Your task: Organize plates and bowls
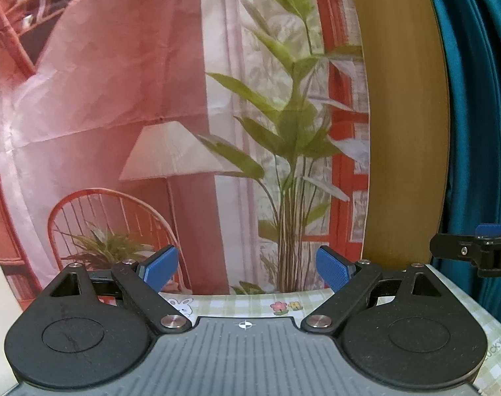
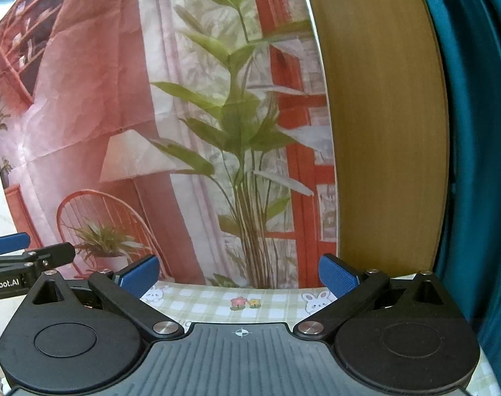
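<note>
From the left wrist camera, a printed backdrop (image 1: 125, 99) (a pictured lamp, chair and tall plant) rose straight from the far edge of the checked tablecloth (image 1: 237, 303), leaving only a thin strip of table open ahead. The left gripper (image 1: 247, 269) stood released, blue pads wide apart with nothing between them. Further right came a wooden panel (image 1: 405, 115), then a teal curtain (image 1: 481, 99). The right gripper (image 2: 238, 274) was likewise spread wide and empty above the cloth, the two grippers side by side and apart. No plates, bowls or other containers appeared in either view.
</note>
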{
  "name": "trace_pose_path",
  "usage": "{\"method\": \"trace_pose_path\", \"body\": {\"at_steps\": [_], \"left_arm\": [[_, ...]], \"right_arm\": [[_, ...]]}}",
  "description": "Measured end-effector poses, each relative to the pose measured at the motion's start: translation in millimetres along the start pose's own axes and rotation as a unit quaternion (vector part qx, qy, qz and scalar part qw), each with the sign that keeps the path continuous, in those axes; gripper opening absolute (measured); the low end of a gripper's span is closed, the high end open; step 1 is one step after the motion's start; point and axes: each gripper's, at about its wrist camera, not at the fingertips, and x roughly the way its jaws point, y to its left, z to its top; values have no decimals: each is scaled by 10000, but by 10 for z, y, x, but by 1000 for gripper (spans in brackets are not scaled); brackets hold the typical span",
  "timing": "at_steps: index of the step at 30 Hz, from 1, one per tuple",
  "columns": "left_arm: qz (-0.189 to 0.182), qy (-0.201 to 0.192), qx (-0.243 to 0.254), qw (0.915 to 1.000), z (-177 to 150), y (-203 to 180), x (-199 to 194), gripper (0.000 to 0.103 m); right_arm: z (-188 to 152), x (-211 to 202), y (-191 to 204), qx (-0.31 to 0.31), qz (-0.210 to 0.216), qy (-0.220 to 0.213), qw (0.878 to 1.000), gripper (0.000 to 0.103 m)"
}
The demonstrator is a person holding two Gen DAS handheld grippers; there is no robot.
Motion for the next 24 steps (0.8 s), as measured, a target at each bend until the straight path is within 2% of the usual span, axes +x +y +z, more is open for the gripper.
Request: {"method": "trace_pose_path", "body": {"at_steps": [4,10,24], "left_arm": [[40,13,-137,9999,5,33,-59,92],[131,7,-24,9999,-20,22,-81,92],[217,24,-191,9996,-27,109,-114,92]], "right_arm": [[8,-34,56,-79,1,23,10000,103],[11,-43,94,-109,-14,19,9999,103],[5,-60,169,-139,22,35,9999,103]]}}
